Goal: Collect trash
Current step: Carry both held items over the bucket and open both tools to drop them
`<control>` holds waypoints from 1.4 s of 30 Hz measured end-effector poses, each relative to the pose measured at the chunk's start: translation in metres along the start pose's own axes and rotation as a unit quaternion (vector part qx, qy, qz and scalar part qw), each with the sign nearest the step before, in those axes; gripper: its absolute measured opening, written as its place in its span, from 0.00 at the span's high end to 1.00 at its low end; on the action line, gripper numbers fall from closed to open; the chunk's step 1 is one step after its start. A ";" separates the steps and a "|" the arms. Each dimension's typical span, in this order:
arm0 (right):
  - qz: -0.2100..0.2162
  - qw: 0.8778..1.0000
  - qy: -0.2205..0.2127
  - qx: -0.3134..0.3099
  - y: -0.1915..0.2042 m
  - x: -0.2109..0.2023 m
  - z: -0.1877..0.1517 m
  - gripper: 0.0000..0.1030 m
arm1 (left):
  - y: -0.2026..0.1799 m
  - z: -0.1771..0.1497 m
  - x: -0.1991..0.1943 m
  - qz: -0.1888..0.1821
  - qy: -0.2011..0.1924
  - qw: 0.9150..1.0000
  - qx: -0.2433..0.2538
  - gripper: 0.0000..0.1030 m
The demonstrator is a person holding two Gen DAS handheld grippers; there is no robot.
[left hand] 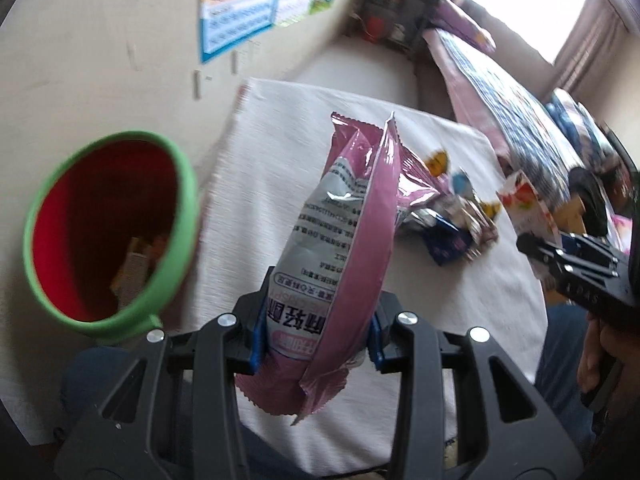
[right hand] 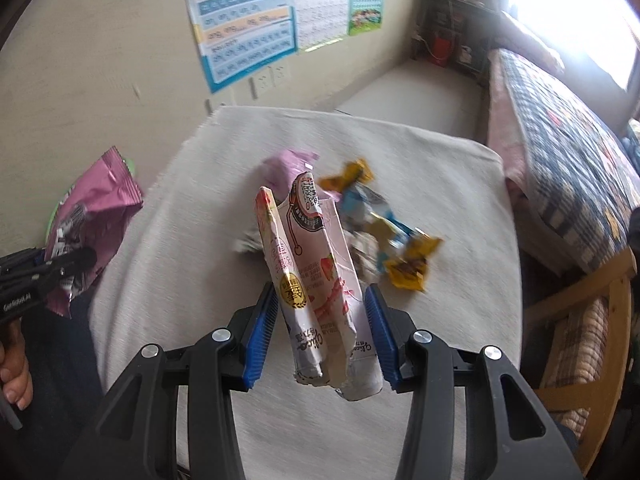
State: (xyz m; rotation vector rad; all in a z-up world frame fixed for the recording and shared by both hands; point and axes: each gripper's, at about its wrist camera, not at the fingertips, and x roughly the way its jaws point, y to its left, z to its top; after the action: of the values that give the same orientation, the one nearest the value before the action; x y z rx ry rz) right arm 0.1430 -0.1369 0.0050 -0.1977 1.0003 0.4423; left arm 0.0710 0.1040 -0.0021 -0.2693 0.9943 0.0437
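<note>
My left gripper [left hand: 318,320] is shut on a pink and silver snack bag [left hand: 352,216], held upright above the white-clothed table [left hand: 280,128]. A green bin [left hand: 186,200] with a red inside stands to its left, some trash [left hand: 136,264] lying at the bottom. My right gripper [right hand: 320,304] is shut on a torn pink-and-white strawberry wrapper [right hand: 308,264], lifted off the table [right hand: 440,184]. Behind it lies a pile of wrappers [right hand: 384,232]. The left gripper [right hand: 80,258] with its pink bag [right hand: 96,208] shows at the left edge of the right wrist view.
A bed with a checked quilt [right hand: 560,140] runs along the right of the table. A wooden chair [right hand: 580,320] stands at the near right. Posters [right hand: 244,20] hang on the wall behind. A person's hand [right hand: 16,376] and dark trousers show at the near edge.
</note>
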 end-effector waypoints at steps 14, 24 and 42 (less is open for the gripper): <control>0.059 0.996 -0.026 -0.069 0.102 0.010 0.058 0.57 | 0.108 0.014 -0.040 0.060 -0.049 0.993 -0.092 0.64; 0.108 0.987 -0.042 -0.114 0.174 0.015 0.092 0.57 | 0.161 0.010 -0.056 0.079 -0.069 0.985 -0.140 0.64; 0.163 0.971 -0.035 -0.172 0.277 0.041 0.124 0.57 | 0.214 0.024 -0.076 0.087 -0.098 0.975 -0.178 0.64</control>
State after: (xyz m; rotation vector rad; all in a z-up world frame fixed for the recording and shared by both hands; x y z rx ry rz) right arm 0.1332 0.1662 0.0470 -0.3279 0.8826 0.9185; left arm 0.0148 0.3230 0.0300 -0.4959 0.8072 0.4053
